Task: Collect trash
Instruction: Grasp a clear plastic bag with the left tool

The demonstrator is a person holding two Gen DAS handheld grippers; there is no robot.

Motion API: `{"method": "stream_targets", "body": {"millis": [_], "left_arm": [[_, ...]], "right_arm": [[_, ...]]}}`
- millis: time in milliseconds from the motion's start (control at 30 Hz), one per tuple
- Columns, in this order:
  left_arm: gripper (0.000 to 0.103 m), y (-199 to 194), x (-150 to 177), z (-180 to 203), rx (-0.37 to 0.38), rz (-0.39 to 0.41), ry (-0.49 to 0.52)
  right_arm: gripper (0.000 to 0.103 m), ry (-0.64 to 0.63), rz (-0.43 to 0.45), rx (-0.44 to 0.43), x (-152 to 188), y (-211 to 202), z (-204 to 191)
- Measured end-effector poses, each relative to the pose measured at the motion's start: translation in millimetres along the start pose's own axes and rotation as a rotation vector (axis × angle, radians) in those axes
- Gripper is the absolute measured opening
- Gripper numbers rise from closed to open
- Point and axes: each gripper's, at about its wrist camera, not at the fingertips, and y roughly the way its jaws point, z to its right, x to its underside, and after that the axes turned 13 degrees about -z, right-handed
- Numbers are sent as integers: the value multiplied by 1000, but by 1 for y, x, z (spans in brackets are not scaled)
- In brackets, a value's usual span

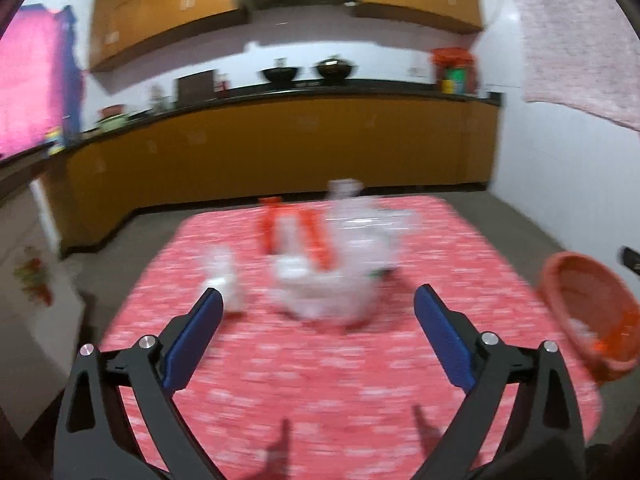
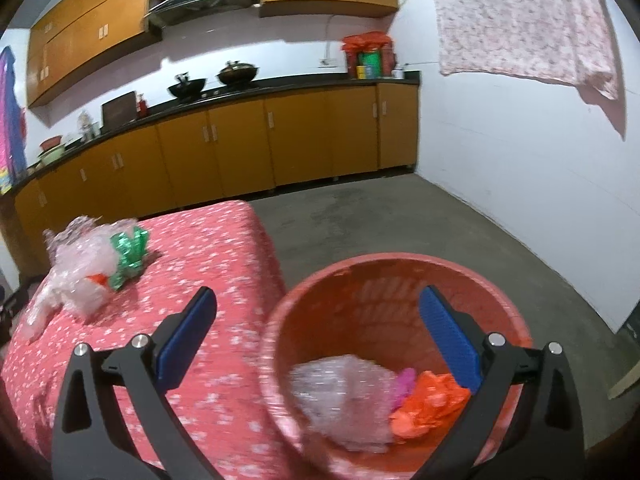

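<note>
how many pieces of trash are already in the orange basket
3 that show in the right wrist view: a clear bubble-wrap wad at the left of the basket, a small pink scrap in the middle, and orange crumpled plastic at the right. More may lie beneath.

Two dark woks [image 2: 212,80] stand on the black kitchen counter [image 2: 280,87] above orange cabinets [image 2: 240,152], and a flowered cloth [image 2: 520,20] hangs on the white wall [image 2: 520,168].

No readable text anywhere tbh. Left view too motion-blurred. Colourful packages on counter [image 2: 370,60] look printed, but too small to make out. Same for bright box at counter's left end [image 2: 5,178], just colour blobs.
</note>
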Motion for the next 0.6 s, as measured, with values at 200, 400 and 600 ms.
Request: {"method": "stream_targets", "body": {"millis": [200,400,600], "left_arm": [[96,35,-14,-60,-47,-61,-87],[95,81,-30,-74,-104,-129,-64],[90,115,-33,-77,-77,-208,-70]], "right_arm": [[99,-52,-19,-34,-3,10,-41],[99,-63,-32,-70,-11,24,-80],[99,-97,-40,-93,-18,37,-110]]}}
